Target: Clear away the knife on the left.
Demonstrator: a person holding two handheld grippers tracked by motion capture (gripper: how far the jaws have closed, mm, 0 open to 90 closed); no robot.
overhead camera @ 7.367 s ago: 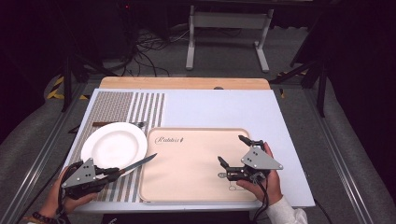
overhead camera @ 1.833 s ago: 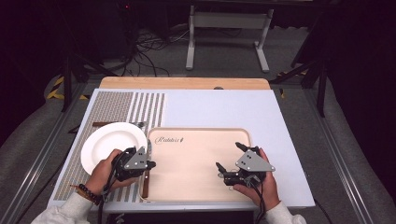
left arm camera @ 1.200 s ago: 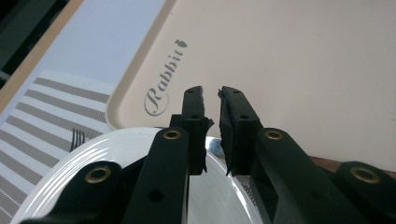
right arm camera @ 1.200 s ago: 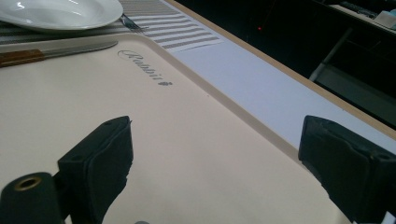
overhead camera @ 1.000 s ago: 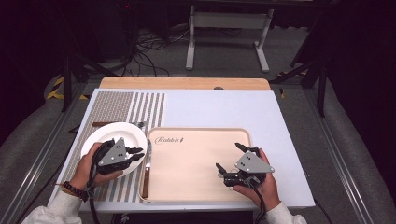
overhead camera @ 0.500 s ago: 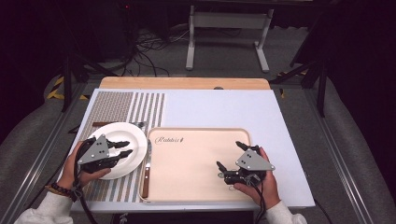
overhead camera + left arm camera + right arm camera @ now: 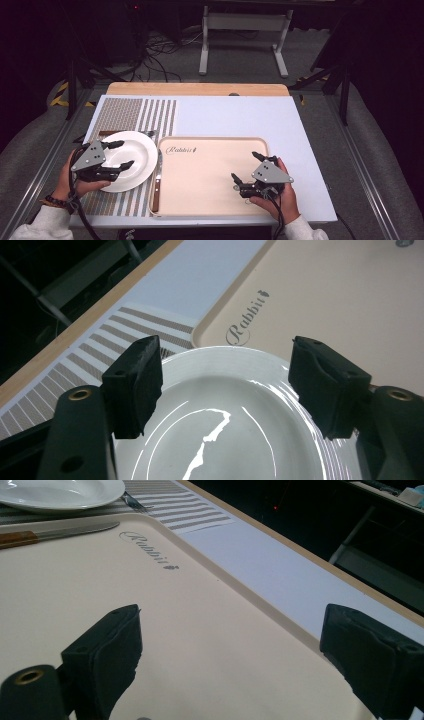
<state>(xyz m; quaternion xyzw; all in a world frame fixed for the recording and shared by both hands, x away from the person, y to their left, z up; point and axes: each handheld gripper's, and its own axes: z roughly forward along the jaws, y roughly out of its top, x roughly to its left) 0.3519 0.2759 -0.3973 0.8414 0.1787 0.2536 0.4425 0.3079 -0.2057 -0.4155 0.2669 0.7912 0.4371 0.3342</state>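
Table [image 7: 240, 107] w/ pale top and a striped mat [image 7: 127, 112] at its left. Beige tray [image 7: 210, 175] sits centre-front, touching the mat's right edge. White plate [image 7: 132, 155] lies on the mat, just left of the tray. Right gripper [image 7: 243, 170] hovers over the tray's right part, jaws wide, nothing btwn them. Left gripper [image 7: 121, 154] is over the plate's near-left part; jaws have just been opening, now wide, plate below them, not pinched. Knife [image 7: 157, 180] w/ wooden handle lies along the tray's left rim. Fork [image 7: 125, 133] lies beyond the plate, partly hidden.
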